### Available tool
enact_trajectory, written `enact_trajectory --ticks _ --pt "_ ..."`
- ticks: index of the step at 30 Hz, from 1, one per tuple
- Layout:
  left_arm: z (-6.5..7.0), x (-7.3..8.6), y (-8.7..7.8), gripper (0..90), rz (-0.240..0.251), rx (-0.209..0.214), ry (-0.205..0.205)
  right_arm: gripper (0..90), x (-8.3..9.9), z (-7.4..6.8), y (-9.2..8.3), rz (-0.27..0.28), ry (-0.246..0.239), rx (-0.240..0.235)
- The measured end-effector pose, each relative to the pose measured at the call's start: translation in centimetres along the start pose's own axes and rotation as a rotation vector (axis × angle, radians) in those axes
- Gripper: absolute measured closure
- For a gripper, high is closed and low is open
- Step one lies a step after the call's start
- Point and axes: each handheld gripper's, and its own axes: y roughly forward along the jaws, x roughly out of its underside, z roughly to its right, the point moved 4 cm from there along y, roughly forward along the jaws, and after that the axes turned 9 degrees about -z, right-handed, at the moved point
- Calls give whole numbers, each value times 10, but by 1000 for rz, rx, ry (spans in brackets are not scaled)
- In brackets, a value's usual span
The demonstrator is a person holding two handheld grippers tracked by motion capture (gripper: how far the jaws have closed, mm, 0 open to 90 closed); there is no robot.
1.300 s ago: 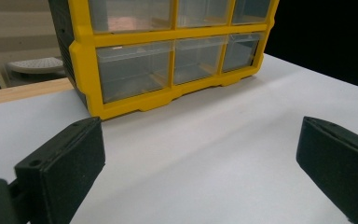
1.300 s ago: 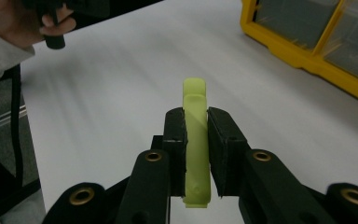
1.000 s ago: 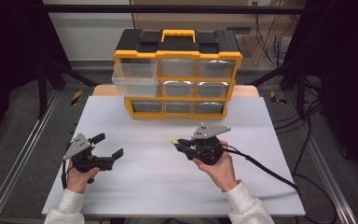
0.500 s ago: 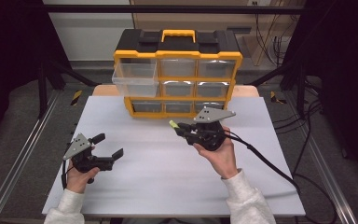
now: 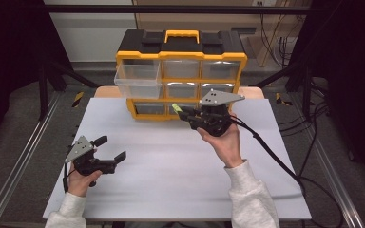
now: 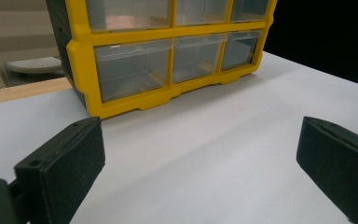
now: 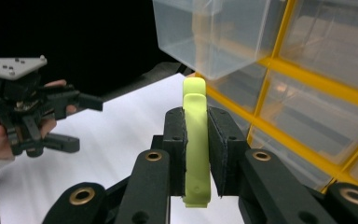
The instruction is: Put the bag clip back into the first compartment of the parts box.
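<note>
A slim lime-green plastic clip (image 7: pixel 195 140) is clamped in the right claw (image 5: pixel 186 114) at frame centre.
It is held before the yellow-framed drawer cabinet (image 5: pixel 180 76); the left claw (image 5: pixel 110 148), lower left, is spread wide above the white desk (image 5: pixel 171 180).

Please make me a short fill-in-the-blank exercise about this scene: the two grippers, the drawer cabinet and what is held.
1. The right gripper is shut on a thin clip whose colour is light ____.
2. The jaws of the left gripper stand ____, with nothing between them.
3. On the yellow cabinet, the drawer pulled out is in the top row at the ____ in the high view.

Missing words: green; open; left
</note>
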Motion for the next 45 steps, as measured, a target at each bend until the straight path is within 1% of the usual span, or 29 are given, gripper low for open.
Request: enact_trajectory --ticks 4,6,8,11,12,13,18,20,22,27,28,32,45 --pt "0 0 0 9 0 1 1 779 -12 5 1 6 -2 8" --pt "0 0 0 10 1 1 1 780 -13 5 1 6 -4 11" --pt "0 0 -1 9 2 1 -1 780 -20 9 2 11 -9 20" --pt "0 0 -1 10 3 2 -1 780 -24 10 2 17 -8 21" --pt "0 0 -1 9 1 2 0 780 -29 11 2 21 -9 22" --pt "0 0 -1 9 1 2 0 780 -29 11 2 21 -9 22" --pt "0 0 -1 10 2 2 2 780 -41 11 5 24 -15 24" --pt "0 0 0 10 0 2 1 779 -50 11 8 27 -18 30" --pt "0 0 -1 10 1 3 1 779 -52 11 8 29 -20 28" --pt "0 -1 -1 10 1 4 1 780 -64 12 10 37 -21 32" --pt "1 -1 0 10 2 4 2 779 -69 12 12 35 -23 34" --pt "0 -1 0 10 1 4 0 780 -73 13 15 30 -31 42" --pt "0 0 0 9 -5 2 -3 780 -96 20 33 25 -21 48"
